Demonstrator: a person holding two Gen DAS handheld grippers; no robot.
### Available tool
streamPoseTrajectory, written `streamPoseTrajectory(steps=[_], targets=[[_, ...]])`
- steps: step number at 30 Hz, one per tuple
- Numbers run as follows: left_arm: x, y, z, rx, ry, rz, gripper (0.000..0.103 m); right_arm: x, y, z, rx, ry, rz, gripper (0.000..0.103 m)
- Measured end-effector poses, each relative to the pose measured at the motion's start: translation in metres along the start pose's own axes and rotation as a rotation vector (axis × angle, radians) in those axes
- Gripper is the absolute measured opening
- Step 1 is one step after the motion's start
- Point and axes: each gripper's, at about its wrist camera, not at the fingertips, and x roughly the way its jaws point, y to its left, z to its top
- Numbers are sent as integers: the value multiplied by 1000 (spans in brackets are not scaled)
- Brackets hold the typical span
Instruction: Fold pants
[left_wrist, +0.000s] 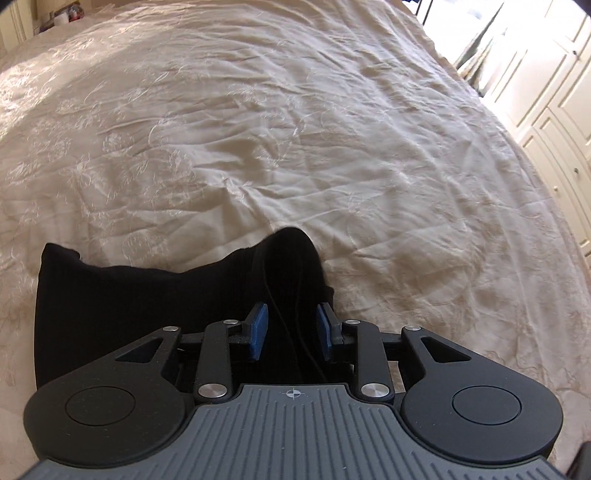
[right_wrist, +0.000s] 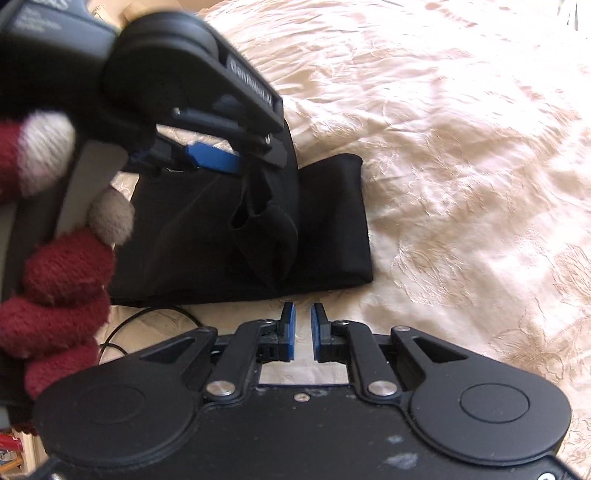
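1. The left tongs (left_wrist: 291, 326) have black cloth between their blue pads; I cannot tell if they still pinch it.
2. The right tongs (right_wrist: 303, 330) are a little open, empty, just beside the pants (right_wrist: 207, 236).
3. The pants are black, folded small, lying on the bed (right_wrist: 461, 147).
4. I think the last fold is being laid down; next, let go and flatten the raised flap.

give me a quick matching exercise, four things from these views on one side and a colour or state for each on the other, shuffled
Things:
1. pants
2. bedspread
3. glove
4. right gripper

Descriptions:
a. cream, embroidered
b. jaws slightly apart, nothing between
c. black, folded
d. dark red knit

Pairs: 1-c, 2-a, 3-d, 4-b
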Motion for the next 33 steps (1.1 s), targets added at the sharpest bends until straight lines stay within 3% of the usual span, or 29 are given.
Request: streamPoseTrajectory(steps=[4, 7, 14, 16, 20, 25, 29, 33], targets=[[-25, 11, 0, 35, -49, -8, 28, 2, -11, 10, 6, 5, 5, 13], [-31, 39, -4, 17, -50, 41, 28, 0, -9, 17, 11, -1, 1, 13], [9, 132, -28, -83, 78, 240, 28, 2, -16, 39, 26, -73, -51, 18], [28, 157, -40, -98, 145, 271, 28, -6, -16, 45, 35, -100, -74, 29], [55, 197, -64, -131, 239, 281, 31, 0, -20, 59, 38, -136, -123, 34], [49, 216, -63, -190, 233, 231, 34, 12, -17, 75, -1, -187, -144, 38], [49, 224, -65, -200, 232, 212, 42, 29, -20, 89, 22, -172, -113, 43], [47, 230, -64, -206, 232, 185, 43, 47, -22, 95, 50, -138, -117, 46]])
